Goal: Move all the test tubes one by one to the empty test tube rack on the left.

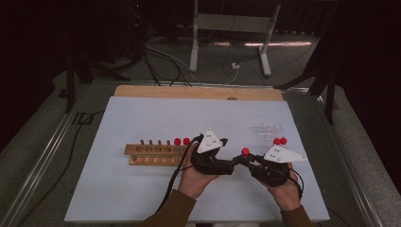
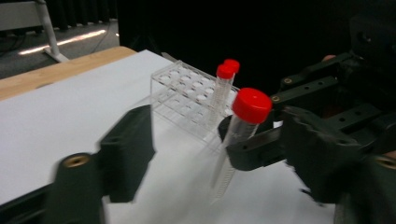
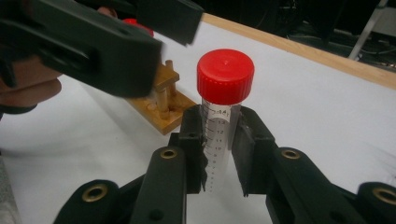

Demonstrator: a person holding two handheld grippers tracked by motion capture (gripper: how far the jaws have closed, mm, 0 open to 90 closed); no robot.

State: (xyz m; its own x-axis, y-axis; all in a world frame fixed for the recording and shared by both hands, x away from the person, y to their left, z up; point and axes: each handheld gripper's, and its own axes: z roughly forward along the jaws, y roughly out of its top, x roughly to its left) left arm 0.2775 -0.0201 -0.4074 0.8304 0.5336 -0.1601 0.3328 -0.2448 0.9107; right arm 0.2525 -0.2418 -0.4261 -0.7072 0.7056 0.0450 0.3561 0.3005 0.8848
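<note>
Right gripper (image 3: 219, 140): clamped on upright red-capped tube (image 3: 223, 116), held above desk (image 1: 142, 189) near centre | Left gripper (image 2: 210, 154): jaws apart, either side of the tube, pads not pressing | Clear rack (image 2: 187, 100): at 1 o'clock, two capped tubes inside | Wooden rack (image 1: 153, 155): at 9 o'clock

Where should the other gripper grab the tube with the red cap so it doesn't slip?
Probably the clear body just under the red cap, where the tube is straight and bare. The right gripper already clamps it lower down and holds it upright, so the left gripper should come in level from the side, jaws either side of the round wall.
</note>
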